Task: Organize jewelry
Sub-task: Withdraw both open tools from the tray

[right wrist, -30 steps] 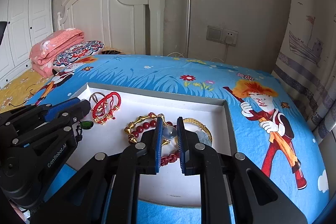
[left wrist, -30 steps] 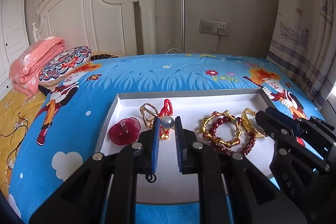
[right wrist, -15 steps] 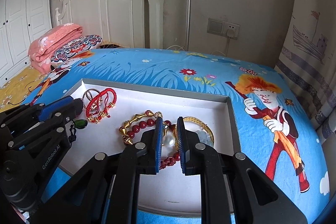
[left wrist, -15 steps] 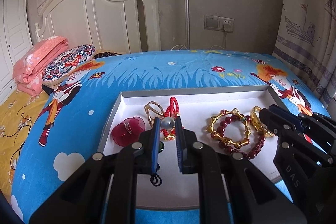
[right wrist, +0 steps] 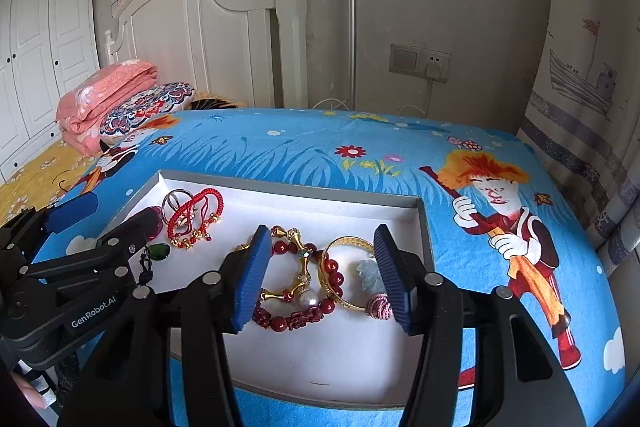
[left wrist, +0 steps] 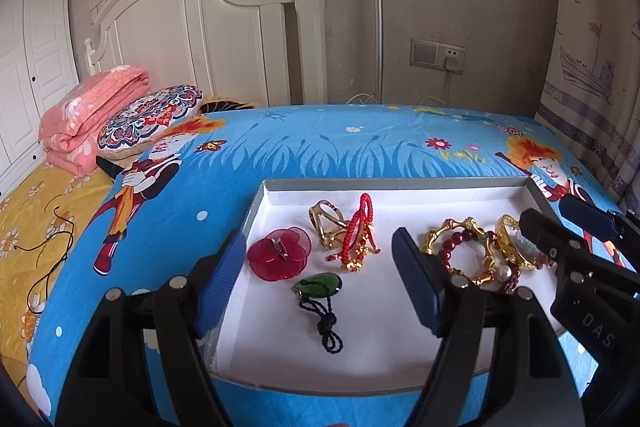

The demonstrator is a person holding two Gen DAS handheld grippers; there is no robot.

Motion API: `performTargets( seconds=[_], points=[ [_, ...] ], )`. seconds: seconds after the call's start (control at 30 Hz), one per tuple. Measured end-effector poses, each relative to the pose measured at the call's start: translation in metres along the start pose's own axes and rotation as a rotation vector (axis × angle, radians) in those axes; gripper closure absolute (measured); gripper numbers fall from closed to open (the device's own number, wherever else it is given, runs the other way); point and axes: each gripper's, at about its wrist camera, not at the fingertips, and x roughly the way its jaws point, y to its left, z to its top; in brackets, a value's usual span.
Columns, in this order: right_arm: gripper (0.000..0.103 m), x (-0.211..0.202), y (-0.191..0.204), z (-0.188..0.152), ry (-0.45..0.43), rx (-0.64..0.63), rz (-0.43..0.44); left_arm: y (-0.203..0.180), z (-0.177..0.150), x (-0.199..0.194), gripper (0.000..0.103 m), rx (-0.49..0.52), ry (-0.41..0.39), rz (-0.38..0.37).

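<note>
A shallow white tray (left wrist: 400,201) with a grey rim lies on the blue bed. In it lie a red flower brooch (left wrist: 279,259), a gold ring (left wrist: 326,223), a red cord bracelet (left wrist: 358,235), a green pendant on a black cord (left wrist: 320,285), a gold and red bead bracelet (left wrist: 460,251) and a gold bangle (left wrist: 508,239). My left gripper (left wrist: 320,267) is open and empty above the pendant. My right gripper (right wrist: 324,267) is open and empty above the bead bracelets (right wrist: 296,283), the bangle (right wrist: 340,267) and a pale pendant (right wrist: 370,277).
The tray (right wrist: 288,191) sits on a blue cartoon bedspread (left wrist: 320,147). A pink folded blanket (left wrist: 92,115) and a patterned pillow (left wrist: 152,115) lie at the far left. A white headboard (left wrist: 200,39) stands behind. A curtain (left wrist: 592,67) hangs at the right.
Both grippers were shut, each on a small bead; now both are open wide. The green pendant now lies in the tray and a pearl lies among the bead bracelets.
</note>
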Motion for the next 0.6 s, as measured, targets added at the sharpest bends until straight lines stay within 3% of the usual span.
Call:
performTargets(
  seconds=[0.07, 0.17, 0.23, 0.43, 0.6],
  points=[
    [0.042, -0.007, 0.000, 0.003, -0.007, -0.002, -0.001, 0.002, 0.003, -0.007, 0.012, -0.001, -0.022, 0.013],
    [0.034, -0.021, 0.000, 0.006, -0.031, 0.008, -0.015, 0.003, 0.005, -0.020, 0.005, 0.010, -0.047, 0.026],
    [0.027, -0.030, -0.001, 0.004, -0.044, 0.017, -0.012, 0.005, 0.003, -0.030, 0.005, 0.002, -0.065, 0.015],
    [0.023, -0.054, -0.002, -0.009, -0.061, 0.021, -0.034, 0.003, -0.011, -0.056, 0.005, 0.017, -0.084, 0.022],
    [0.022, -0.062, -0.011, -0.018, -0.032, 0.063, -0.045, 0.010, -0.020, -0.063, 0.005, -0.016, -0.051, -0.014]
  ],
)
